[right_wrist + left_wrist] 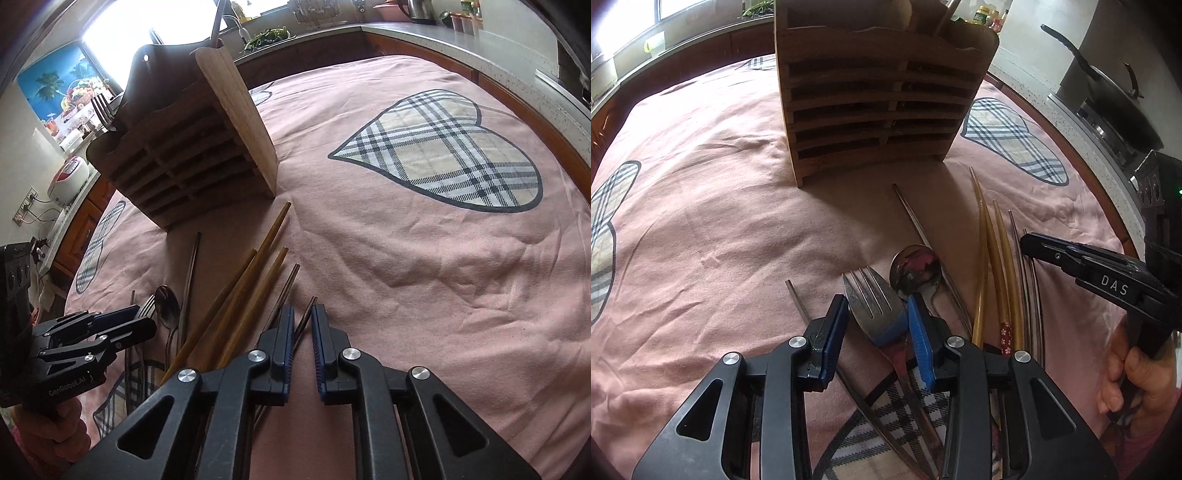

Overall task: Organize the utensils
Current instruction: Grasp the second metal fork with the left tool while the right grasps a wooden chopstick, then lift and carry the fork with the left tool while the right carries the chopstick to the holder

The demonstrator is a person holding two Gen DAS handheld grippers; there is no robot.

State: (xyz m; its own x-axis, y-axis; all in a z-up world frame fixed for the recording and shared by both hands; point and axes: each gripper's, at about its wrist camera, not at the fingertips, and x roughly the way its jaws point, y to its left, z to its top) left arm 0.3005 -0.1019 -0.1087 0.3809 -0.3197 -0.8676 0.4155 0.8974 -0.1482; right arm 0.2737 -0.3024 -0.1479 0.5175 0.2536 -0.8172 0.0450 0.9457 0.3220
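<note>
My left gripper [876, 300] has its blue pads against both sides of a metal fork's [871, 291] head, which lies on the pink cloth [701, 221]. A spoon [916, 266] lies just right of the fork. My right gripper [303, 309] is shut on a thin dark chopstick [310, 305] at the right of the pile; a second dark chopstick [290, 280] lies beside it. Several amber chopsticks [258, 266] lie between the two grippers. The slatted wooden utensil holder [875, 99] stands upright behind the pile, with a fork [101, 110] standing in it.
A steel chopstick [912, 214] lies in front of the holder. A person's hand [1137, 376] holds the right gripper [1025, 242]. A dark pan [1115, 107] sits on a stove past the table's right edge. Plaid hearts [443, 155] mark the cloth.
</note>
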